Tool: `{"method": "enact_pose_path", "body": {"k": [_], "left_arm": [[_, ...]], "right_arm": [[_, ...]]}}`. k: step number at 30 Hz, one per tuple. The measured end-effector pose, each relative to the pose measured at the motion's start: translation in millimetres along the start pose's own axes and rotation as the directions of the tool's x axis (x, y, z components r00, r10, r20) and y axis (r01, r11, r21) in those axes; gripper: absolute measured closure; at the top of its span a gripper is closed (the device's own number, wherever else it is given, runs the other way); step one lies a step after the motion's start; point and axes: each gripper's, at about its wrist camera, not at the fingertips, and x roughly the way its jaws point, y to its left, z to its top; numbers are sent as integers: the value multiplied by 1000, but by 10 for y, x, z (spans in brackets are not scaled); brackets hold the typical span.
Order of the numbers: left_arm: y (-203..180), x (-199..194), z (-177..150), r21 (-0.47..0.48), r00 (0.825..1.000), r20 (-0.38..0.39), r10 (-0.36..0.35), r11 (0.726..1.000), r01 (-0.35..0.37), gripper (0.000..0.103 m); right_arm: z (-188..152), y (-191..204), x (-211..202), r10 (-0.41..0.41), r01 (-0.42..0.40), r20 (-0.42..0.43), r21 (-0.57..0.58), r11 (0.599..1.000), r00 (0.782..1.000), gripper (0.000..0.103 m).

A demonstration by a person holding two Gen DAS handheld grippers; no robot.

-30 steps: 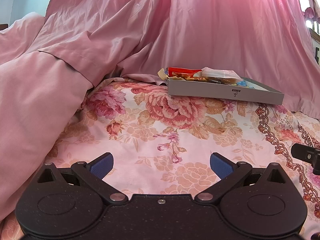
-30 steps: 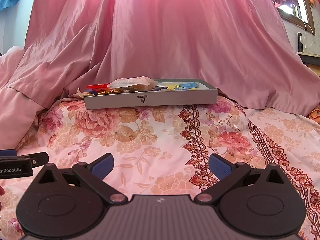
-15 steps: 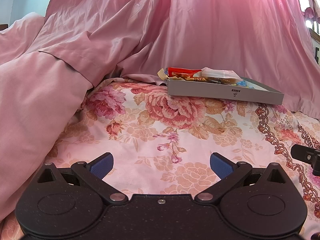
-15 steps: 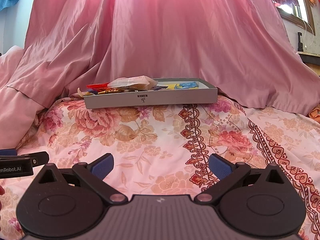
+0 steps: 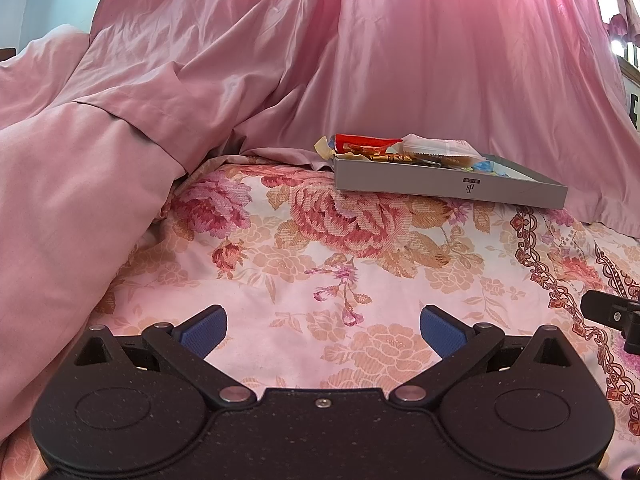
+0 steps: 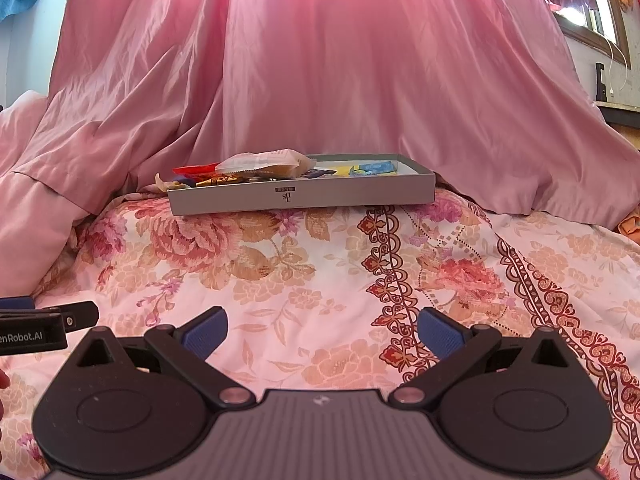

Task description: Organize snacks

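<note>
A shallow grey box point(image 5: 448, 186) point(image 6: 300, 196) lies on the flowered bedspread at the far side. It holds several snack packets: a red one point(image 5: 366, 142) point(image 6: 194, 170), a pale one point(image 5: 440, 148) point(image 6: 264, 162), and yellow and blue ones point(image 6: 366, 168) toward its right end. My left gripper point(image 5: 322, 326) is open and empty, low over the bedspread, well short of the box. My right gripper point(image 6: 322, 326) is open and empty too, also well short of the box.
The flowered bedspread point(image 5: 360, 272) point(image 6: 320, 272) stretches between the grippers and the box. A pink sheet point(image 5: 360, 60) point(image 6: 320, 60) hangs behind it and bunches up on the left. The other gripper shows at each view's edge, the right one point(image 5: 612, 314) and the left one point(image 6: 44, 324).
</note>
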Motion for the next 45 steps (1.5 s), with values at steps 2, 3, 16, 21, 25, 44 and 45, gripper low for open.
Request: {"method": "enact_pose_path", "body": {"k": [2,3,16,21,25,44,45], "left_arm": [[2,0,0,0,1000,0,0,1000,0,1],[3,0,0,1,1000,0,0,1000,0,1],[-20,22,19,-10,999,-43,19,1000,-20,1],[6,5,22,-21,999,-37,15,1000,-16,1],[2,6,23,-20,999,-38,16,1000,-16,1],[3,13,12,-12,999,-38,12,1000,-12,1],[4,13,12,-11,999,-37,12,1000,-13,1]], "right_arm": [[-5,4,-4,0,0,0,0,1000,1000,0],[-7,6,-6,0,0,-1,1,1000,1000,0],[-3,0,2,1,-1,-6,2,1000,1000,0],[-2,0,2,1,-1,-6,2,1000,1000,0],[-1,-1,3,1,-1,-6,2,1000,1000,0],[-24,10,-6,3,-3,-11,2,1000,1000,0],[-27,13,-10,4,-4,-11,2,1000,1000,0]]}}
